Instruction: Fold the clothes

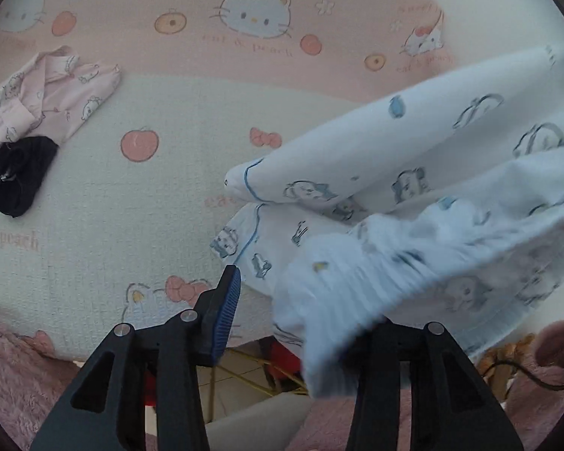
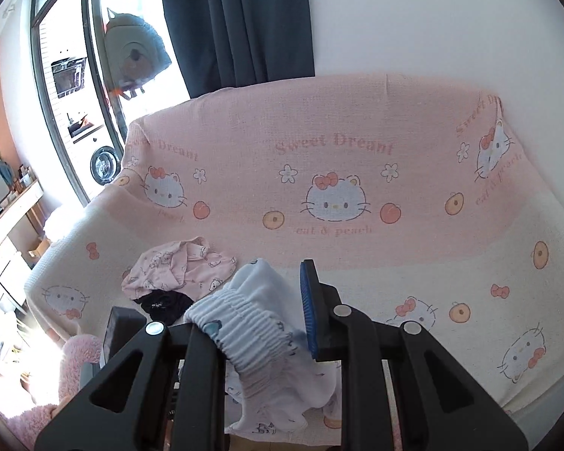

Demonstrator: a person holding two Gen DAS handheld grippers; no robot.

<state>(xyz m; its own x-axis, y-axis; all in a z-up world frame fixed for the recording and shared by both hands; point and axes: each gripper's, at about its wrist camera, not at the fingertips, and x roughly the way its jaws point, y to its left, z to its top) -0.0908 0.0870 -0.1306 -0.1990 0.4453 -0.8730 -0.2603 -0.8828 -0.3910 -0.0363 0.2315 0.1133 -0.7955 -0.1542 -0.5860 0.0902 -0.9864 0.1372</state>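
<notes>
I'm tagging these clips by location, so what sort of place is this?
Most likely a living room in a home. A sofa under a cartoon-cat throw stands against a white wall, beside a dark curtain and a glass door onto what looks like a laundry balcony. Loose clothes lie on the seat.

Left gripper (image 1: 293, 315): tilted steeply down | jaws apart | blue-ribbed left pad (image 1: 227, 314) bare, right finger hidden under cloth || Right gripper (image 2: 267, 314): angled gently down | jaws narrowed | gathered cloth between them, grip unclear
</notes>
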